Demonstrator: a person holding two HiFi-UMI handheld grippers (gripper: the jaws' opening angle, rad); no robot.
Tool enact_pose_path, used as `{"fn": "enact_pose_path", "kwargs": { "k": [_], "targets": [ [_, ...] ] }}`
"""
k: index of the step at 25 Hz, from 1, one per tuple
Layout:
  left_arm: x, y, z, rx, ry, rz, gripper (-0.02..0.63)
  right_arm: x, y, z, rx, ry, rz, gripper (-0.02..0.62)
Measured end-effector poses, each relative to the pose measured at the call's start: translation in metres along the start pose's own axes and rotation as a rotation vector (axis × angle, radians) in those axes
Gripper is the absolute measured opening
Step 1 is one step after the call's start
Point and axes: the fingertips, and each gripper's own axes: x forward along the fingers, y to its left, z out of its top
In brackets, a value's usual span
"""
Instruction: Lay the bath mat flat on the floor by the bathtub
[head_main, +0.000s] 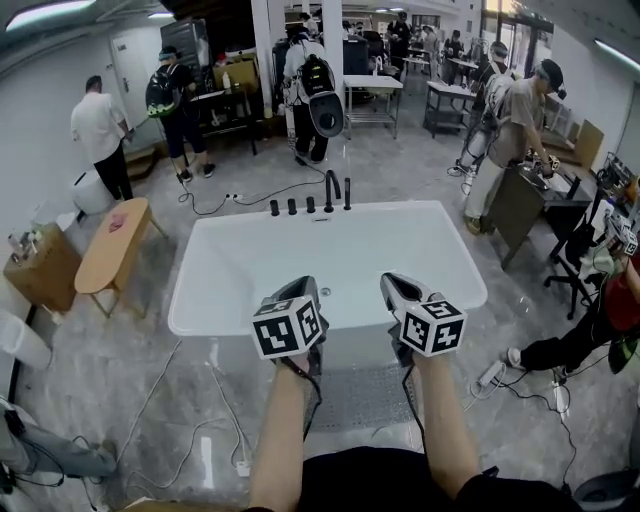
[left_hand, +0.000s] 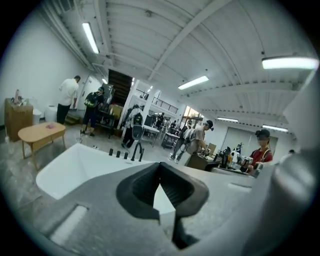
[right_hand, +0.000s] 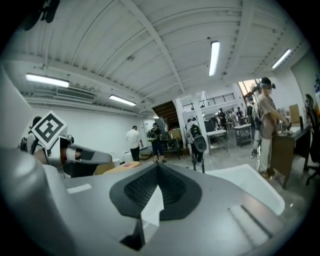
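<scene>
Holding the left claw (head_main: 303, 288) and the right claw (head_main: 393, 283) side by side in the air, we have each one's jaws pressed together with nothing between them. The white bathtub (head_main: 232, 262) stands ahead of the claws and lower. The grey bath mat (head_main: 356, 398) lies flat on the floor beneath both claws, just beside the bathtub's near side, touching neither claw.
</scene>
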Motion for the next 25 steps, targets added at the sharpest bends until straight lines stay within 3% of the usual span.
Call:
{"fn": "enact_pose_path", "kwargs": {
  "k": [6,9,13,15,19,25],
  "targets": [
    [-0.034,-0.028,0.088,0.187,-0.148,-0.010,0.006,-0.010,0.029,0.082,-0.146,-0.093,0.004,0.008],
    [-0.053,-0.042,0.104,0.264,-0.193,-0.020,0.006,-0.021,0.053,0.106,-0.209,-0.148,0.016,0.008],
    [-0.073,-0.068,0.112,0.371,-0.254,-0.102,0.006,-0.044,0.087,0.135,-0.322,-0.327,0.053,0.008],
    [-0.085,-0.072,0.110,0.377,-0.307,-0.115,0.005,-0.051,0.097,0.137,-0.347,-0.373,0.048,0.008],
    [-0.099,-0.066,0.094,0.372,-0.362,-0.067,0.005,-0.064,0.106,0.136,-0.344,-0.404,0.015,0.008],
    [-0.094,-0.048,0.064,0.353,-0.359,0.006,0.005,-0.048,0.105,0.102,-0.298,-0.327,0.018,0.008]
  ]
}}
